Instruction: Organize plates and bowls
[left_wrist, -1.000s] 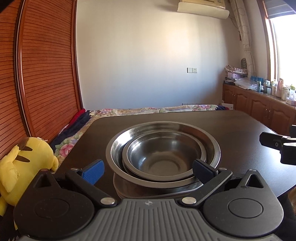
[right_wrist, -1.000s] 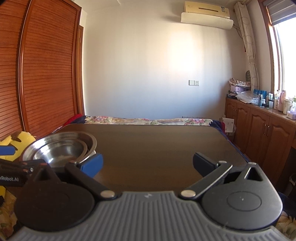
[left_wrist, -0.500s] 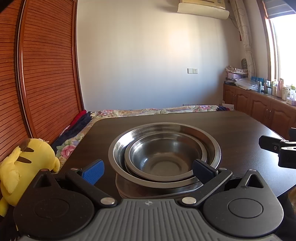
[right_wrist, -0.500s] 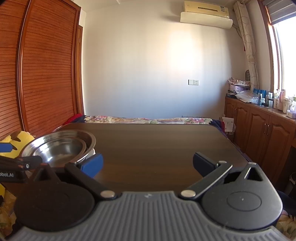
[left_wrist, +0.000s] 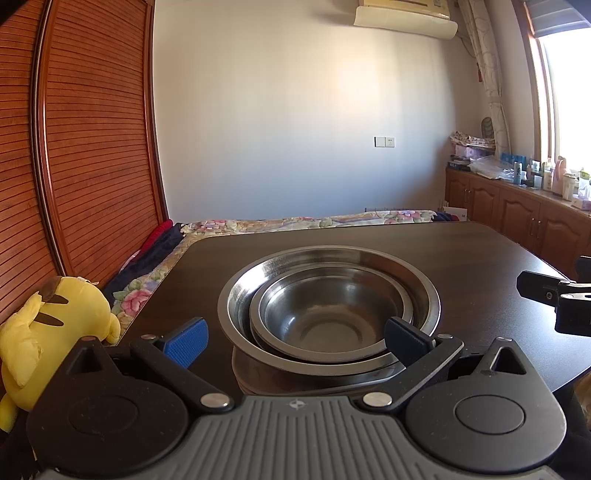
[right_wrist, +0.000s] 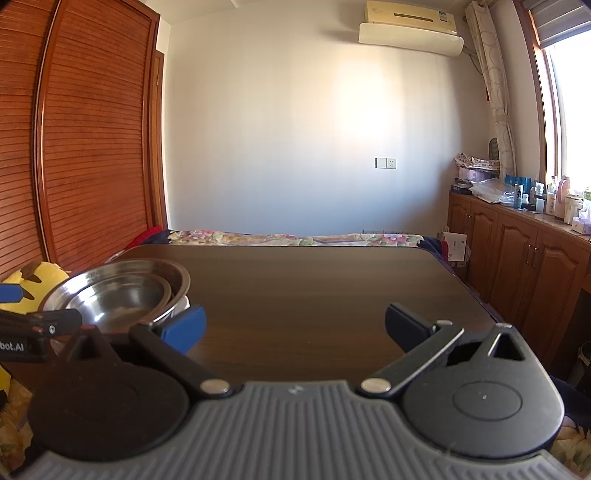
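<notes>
The dark wooden worktop (left_wrist: 461, 258) carries 1 stack of steel bowls (left_wrist: 328, 314) near its front left corner: a small bowl (left_wrist: 325, 325) nested in a wide one, something pale beneath.

Two nested steel bowls (left_wrist: 328, 314), one table (left_wrist: 461, 251), one yellow plush toy (left_wrist: 48, 332)

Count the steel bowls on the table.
2 clearly: a large bowl on the dark table, a smaller bowl nested inside. Rims beneath suggest more, partly hidden.
</notes>
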